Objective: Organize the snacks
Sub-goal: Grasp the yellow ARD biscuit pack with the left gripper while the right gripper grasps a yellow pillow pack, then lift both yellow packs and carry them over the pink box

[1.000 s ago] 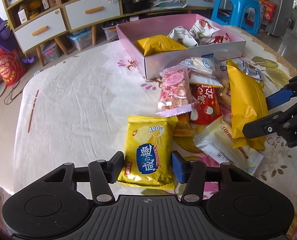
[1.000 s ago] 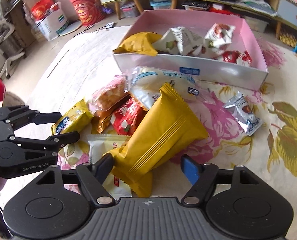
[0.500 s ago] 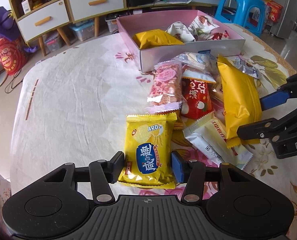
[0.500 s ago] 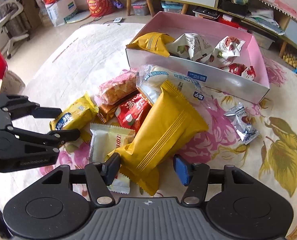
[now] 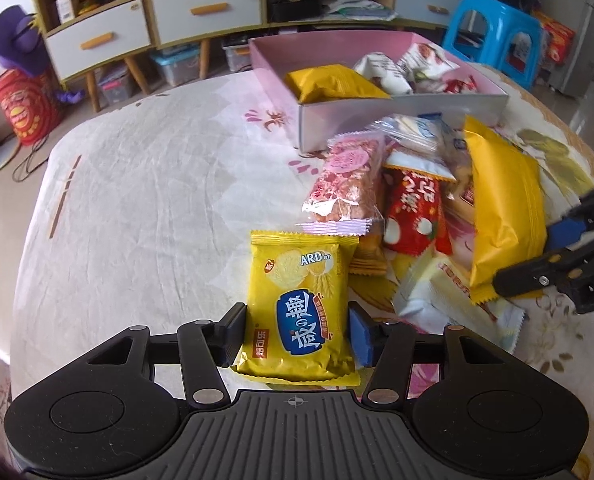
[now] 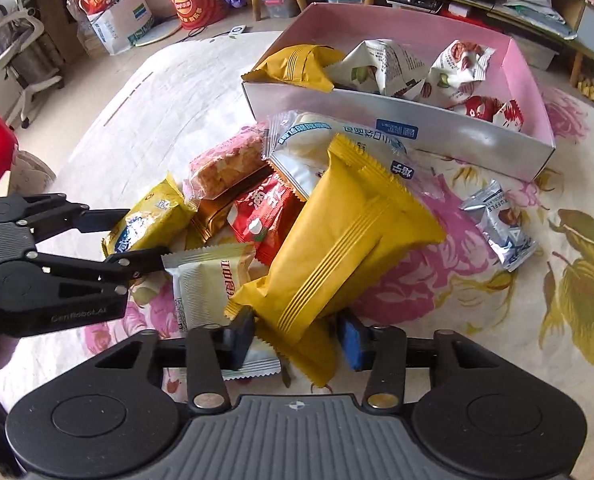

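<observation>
Orange foil packet mostly buried under pink rice-cracker bar & red wrapper; brand unreadable. Small silver choc sachet: print too tiny. Right gripper body cut off at pic edge.

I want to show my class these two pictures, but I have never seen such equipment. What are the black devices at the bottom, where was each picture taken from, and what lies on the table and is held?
No robot here: a person holds hand-operated tongs in each hand, each carrying a wide-angle camera looking along its two fingers.

In the left camera's picture, the left tongs clamp a yellow cracker packet. In the right camera's picture, the right tongs, whose jaws have just been closing, squeeze a plain yellow-orange packet.

More snack packets lie heaped on the flowered tablecloth. Behind them a pink box already holds several.
</observation>
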